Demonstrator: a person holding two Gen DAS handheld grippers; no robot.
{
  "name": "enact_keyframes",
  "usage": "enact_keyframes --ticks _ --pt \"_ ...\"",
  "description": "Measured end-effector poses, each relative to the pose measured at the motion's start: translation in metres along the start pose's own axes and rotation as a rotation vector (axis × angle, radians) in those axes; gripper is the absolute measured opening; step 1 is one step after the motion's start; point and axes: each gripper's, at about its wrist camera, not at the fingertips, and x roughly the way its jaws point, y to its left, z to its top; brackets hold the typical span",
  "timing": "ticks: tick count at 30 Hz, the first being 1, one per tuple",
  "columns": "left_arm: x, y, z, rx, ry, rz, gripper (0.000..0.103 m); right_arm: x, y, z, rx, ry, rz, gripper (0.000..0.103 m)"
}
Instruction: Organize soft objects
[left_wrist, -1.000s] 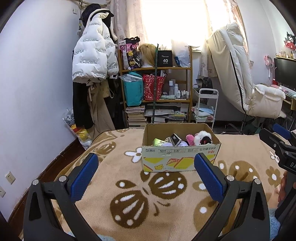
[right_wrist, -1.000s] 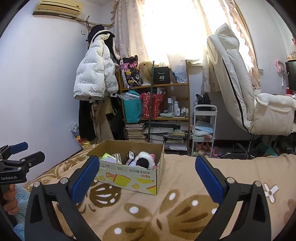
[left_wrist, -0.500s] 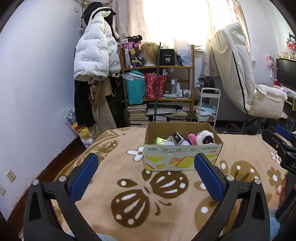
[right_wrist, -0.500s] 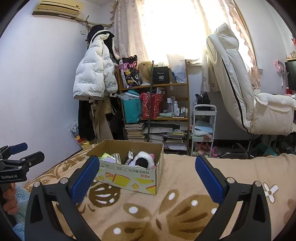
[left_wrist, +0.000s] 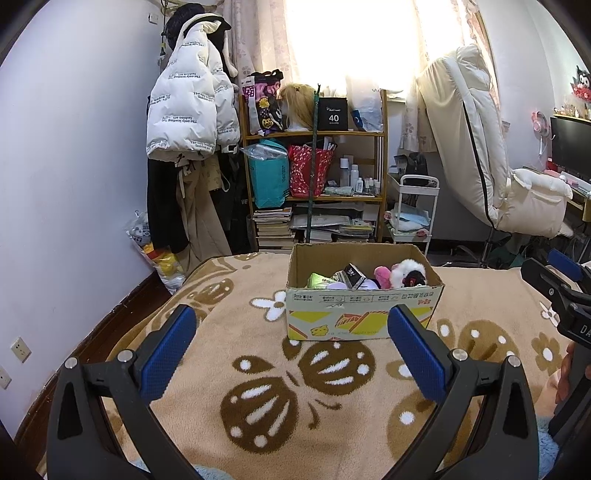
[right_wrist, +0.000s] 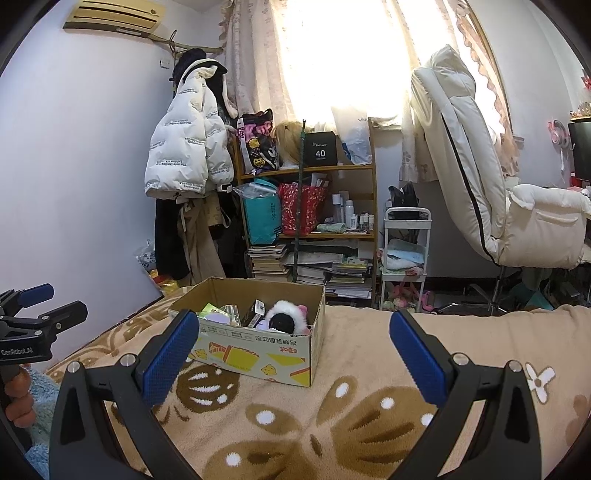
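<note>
An open cardboard box stands on a tan patterned blanket. It holds a white and black plush toy, a pink soft toy, a purple item and small packets. The box and the plush also show in the right wrist view. My left gripper is open and empty, held back from the box's front. My right gripper is open and empty, to the right of the box. Each gripper shows at the edge of the other's view.
Beyond the bed are a cluttered wooden shelf, a white puffer jacket hanging on the wall, a white trolley and a cream reclining chair. The bed's left edge drops toward the wall.
The left wrist view has tilted slightly, so the box sits a little lower and closer in it. The right gripper has barely moved. Both stay open.
</note>
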Motion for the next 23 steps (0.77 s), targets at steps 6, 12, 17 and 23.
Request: enact_keyframes --ticks 6,12,17,23 --pt "0.0002 -0.0011 -0.001 0.002 0.0 0.0 0.102 0.0002 -0.0002 -0.0013 -0.002 0.001 -0.002 0.103" --pt "-0.0017 -0.0026 -0.0019 0.011 -0.006 -0.002 0.102 -0.0001 -0.0025 -0.0022 -0.001 0.004 -0.002 0.103" --pt "-0.0024 -0.0035 -0.0018 0.018 -0.004 -0.001 0.102 -0.0005 -0.0052 -0.0021 -0.002 0.005 -0.001 0.103" --pt "-0.0025 -0.004 -0.0011 0.019 -0.005 0.0 0.102 0.0002 -0.0051 -0.0012 -0.003 0.005 0.001 0.103"
